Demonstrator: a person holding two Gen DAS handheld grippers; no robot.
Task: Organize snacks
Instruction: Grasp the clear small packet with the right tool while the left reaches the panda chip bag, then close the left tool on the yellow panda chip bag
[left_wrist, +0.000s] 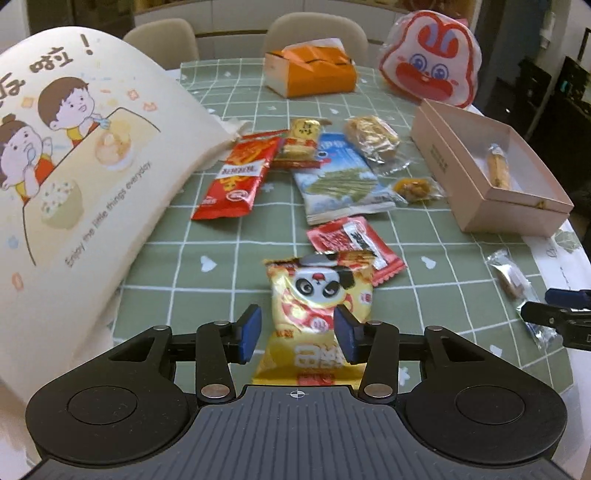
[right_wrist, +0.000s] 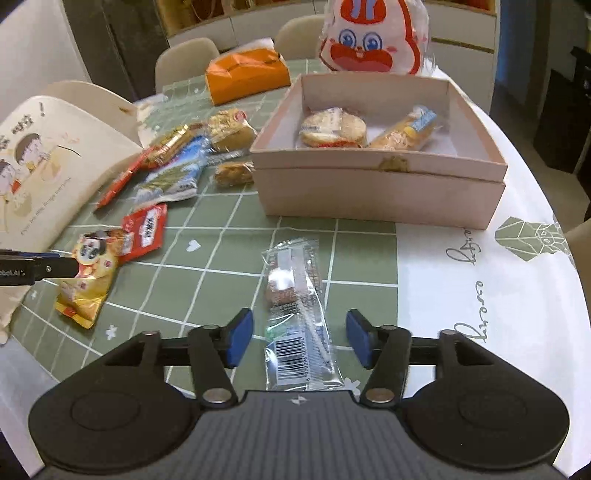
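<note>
1. While the pink box (right_wrist: 380, 192) stands open near the table's right edge with two wrapped snacks already inside, most packets are left loose on the green checked tablecloth (right_wrist: 207, 266).
2. The left gripper (left_wrist: 298, 332) is seen with its blue pads spread on either side of the yellow panda snack bag (left_wrist: 317, 299), which lies near the front edge of the cloth; whether the pads press the bag cannot be told for certain, though a gap shows on the left side.
3. The right gripper (right_wrist: 298, 341) is held spread around the clear-wrapped bar (right_wrist: 295, 314), which lies flat at the cloth's right border, just in front of the box; its pads stand clear of the wrapper on both sides.
4. The panda bag is judged light, puffy and crushable, with slick foil; it is best taken across its middle with gentle pressure, or by a crimped end seam.
5. The clear-wrapped bar is judged light and fairly stiff at the core, with a slippery, crinkly film; it is best pinched across the solid part rather than the empty film ends.
6. A slip out of the pads is the main risk judged for both.
</note>
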